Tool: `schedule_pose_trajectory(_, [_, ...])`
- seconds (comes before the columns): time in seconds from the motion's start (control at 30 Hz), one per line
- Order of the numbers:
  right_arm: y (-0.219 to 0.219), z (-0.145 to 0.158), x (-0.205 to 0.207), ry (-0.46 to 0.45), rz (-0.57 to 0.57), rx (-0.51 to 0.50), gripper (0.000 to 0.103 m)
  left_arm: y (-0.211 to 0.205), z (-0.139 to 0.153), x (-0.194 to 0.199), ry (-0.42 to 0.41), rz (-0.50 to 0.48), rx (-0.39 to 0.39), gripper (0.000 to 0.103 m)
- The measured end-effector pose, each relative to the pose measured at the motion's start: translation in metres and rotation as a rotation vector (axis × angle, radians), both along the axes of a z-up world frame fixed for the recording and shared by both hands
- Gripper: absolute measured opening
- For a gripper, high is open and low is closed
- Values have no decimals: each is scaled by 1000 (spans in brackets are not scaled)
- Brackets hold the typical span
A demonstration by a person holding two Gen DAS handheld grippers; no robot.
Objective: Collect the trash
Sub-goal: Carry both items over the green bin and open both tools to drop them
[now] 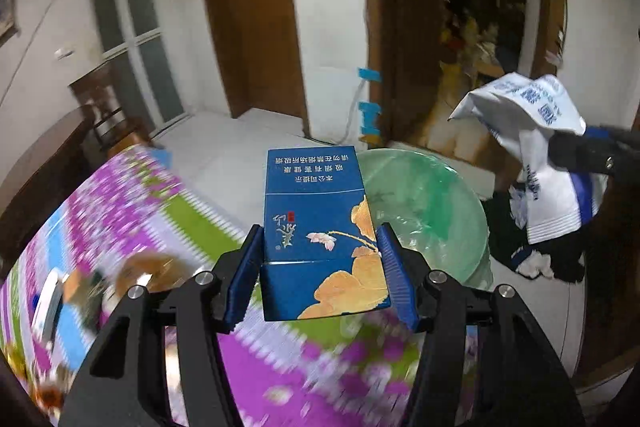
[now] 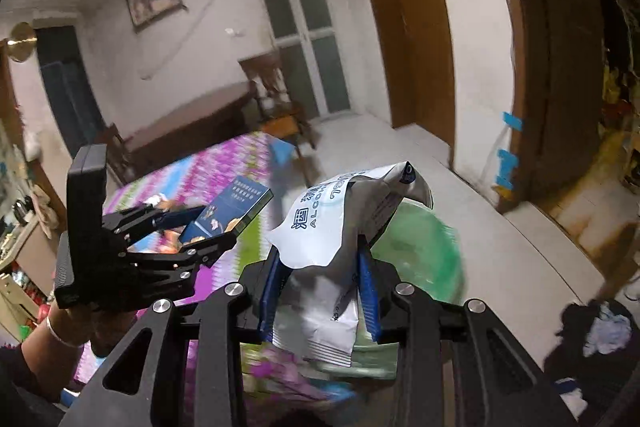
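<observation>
Two claws are each carrying a piece of trash above the edge of a bench covered with a purple, green and white floral cloth (image 1: 280,379). The left claw (image 1: 320,267) is clamping its blue pads against the long sides of a blue cigarette pack (image 1: 320,227), which is standing upright between them with gold and pink flowers on its face and a band of Chinese warning text near its far end; from the right wrist view the same pack (image 2: 228,211) is showing tilted in the left claw (image 2: 200,231), with the person's hand (image 2: 76,323) and a thin bracelet below the black housing. The right claw (image 2: 320,291) is pinching a crumpled white alcohol wipe packet (image 2: 340,227) with blue lettering, its open top flopping forward over the fingers; in the left wrist view this packet (image 1: 528,131) is hanging at the right, held by the right claw (image 1: 576,151). A green translucent bin liner (image 1: 424,211) is lying open just beyond the bench edge, behind the pack and under the packet (image 2: 420,247). Dark clothing (image 1: 536,255) is lying piled on the pale floor beside the bin. Brown wooden door frames (image 2: 416,27) are standing against the white wall behind.
</observation>
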State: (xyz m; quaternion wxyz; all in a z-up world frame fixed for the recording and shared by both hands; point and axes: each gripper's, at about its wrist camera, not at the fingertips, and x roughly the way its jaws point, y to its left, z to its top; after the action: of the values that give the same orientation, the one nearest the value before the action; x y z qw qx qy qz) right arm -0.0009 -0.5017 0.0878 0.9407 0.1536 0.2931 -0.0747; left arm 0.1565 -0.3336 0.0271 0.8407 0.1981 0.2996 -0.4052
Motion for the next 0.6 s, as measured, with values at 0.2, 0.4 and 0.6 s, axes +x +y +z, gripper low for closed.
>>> schedule_pose_trajectory(0.2, [-56, -16, 20, 120, -26, 2, 36, -55, -19, 4, 28, -36, 39, 55])
schedule_pose_trajectory(0.4, [-77, -41, 50, 214, -1, 15, 36, -80, -33, 6, 58, -48, 48, 55])
schedule_pose_trajectory(0.6, [-69, -57, 76, 240, 18, 9, 36, -85, -45, 17, 90, -23, 65, 55])
